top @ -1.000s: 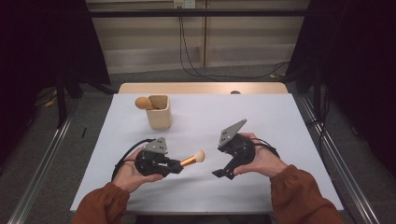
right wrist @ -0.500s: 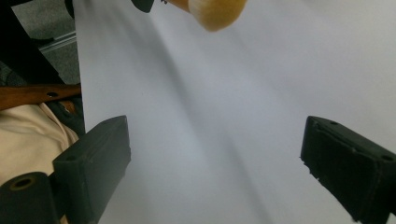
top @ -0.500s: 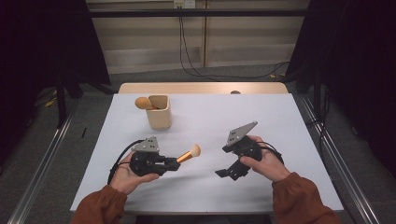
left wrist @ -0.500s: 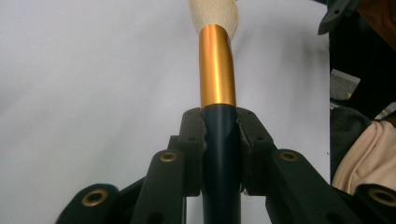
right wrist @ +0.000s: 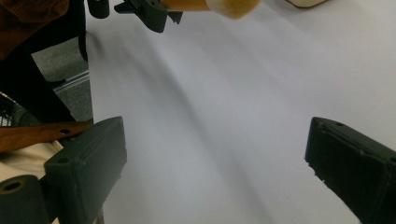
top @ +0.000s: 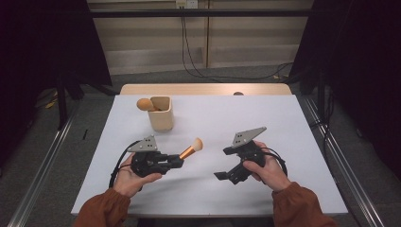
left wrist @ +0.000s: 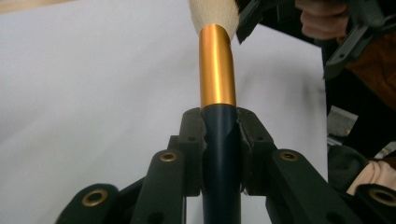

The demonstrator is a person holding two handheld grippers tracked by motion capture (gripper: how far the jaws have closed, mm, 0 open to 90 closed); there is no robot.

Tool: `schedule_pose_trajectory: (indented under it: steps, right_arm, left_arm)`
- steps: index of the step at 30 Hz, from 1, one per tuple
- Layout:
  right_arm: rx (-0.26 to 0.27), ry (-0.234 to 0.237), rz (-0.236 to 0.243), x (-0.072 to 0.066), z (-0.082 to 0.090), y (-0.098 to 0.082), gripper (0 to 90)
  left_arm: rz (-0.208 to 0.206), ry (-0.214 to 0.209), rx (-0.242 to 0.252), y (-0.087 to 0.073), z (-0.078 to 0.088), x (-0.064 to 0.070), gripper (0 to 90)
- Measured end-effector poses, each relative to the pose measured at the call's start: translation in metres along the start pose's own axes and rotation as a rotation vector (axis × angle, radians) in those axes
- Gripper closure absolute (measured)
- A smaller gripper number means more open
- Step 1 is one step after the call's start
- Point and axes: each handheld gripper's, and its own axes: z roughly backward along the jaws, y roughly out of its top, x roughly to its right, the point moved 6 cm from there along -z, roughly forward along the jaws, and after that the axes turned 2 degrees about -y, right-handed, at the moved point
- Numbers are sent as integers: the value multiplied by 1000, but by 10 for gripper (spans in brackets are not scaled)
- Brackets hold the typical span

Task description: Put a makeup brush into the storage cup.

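White tabletop [top: 265,123]: a pale sheet covers the table, seen from above; a strip of bare wood shows along its far edge.
Landmark, wooden cup [top: 161,113]: a light wooden holder stands upright on the far left part of the tabletop, well apart from both hands.
In the cup: a rounded orange-brown wooden tool head [top: 144,104] leans out over the cup's left rim.
Makeup brush [top: 191,149]: it lies nearly level, nearer the person than the cup and slightly to the cup's right. It has a cream bristle head, a shiny copper-orange collar and a dark blue handle.
Brush up close [left wrist: 217,65]: in the left gripper view the dark handle runs between the two black jaws, and the copper collar and cream bristles stick out beyond them.
Left gripper [top: 176,161]: held in the person's left hand [top: 126,176], nearer the person than the cup. Its jaws are clamped tight on the brush handle, with the bristle end pointing up and to the right, away from the cup.
Right gripper [top: 226,175]: held in the person's right hand [top: 265,170], far to the right of the cup and apart from the brush. Its jaws are spread wide with nothing between them.
Right gripper's own view [right wrist: 212,154]: two black pads stand far apart over bare white tabletop.
Sleeves: both forearms wear rust-brown sleeves [top: 101,213] at the near edge.
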Motion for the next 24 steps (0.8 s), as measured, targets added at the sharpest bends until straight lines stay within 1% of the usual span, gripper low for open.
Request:
schedule_pose_trajectory:
  steps: [3,4,5,7,8,9,11,12,14,16,18,20,21,22,24]
  right_arm:
    - [32,-22,4,-1,-2,0,58]
    - [43,-22,5,-1,-2,1,56]
    - [48,-21,13,-1,-3,0,50]
    - [72,-22,14,-3,-4,1,47]
    - [85,-18,8,-4,-4,1,37]
    - [101,-15,4,-5,-5,2,27]
    - [163,-8,2,-5,-5,4,25]
    - [183,-3,-5,-6,-5,5,26]
    - [229,-17,-10,-5,-4,7,25]
    - [257,-23,-17,-5,-4,9,30]
    - [283,-26,-19,-6,-3,11,37]
    - [302,-33,-8,-7,-3,12,34]
    - [310,-29,-2,-7,-3,13,38]
    - [326,-15,2,-9,-2,14,42]
    - [363,-5,23,-12,0,16,37]
  left_arm:
    - [-18,8,15,2,0,1,744]
    - [-12,9,29,3,-1,2,744]
    - [-18,11,34,3,-1,2,744]
    - [-15,19,59,5,-1,3,743]
    - [-22,16,69,7,0,4,743]
    - [-32,13,86,9,0,5,743]
    - [-29,3,123,12,1,8,743]
    - [-32,5,135,14,1,8,743]
    - [-41,9,139,15,1,9,743]
    - [-51,9,150,16,0,10,743]
    - [-47,4,167,17,0,12,743]
    - [-54,8,180,19,0,13,743]
    - [-53,7,192,20,1,13,743]
    - [-50,2,200,22,1,14,743]
    - [-69,11,208,24,2,16,743]
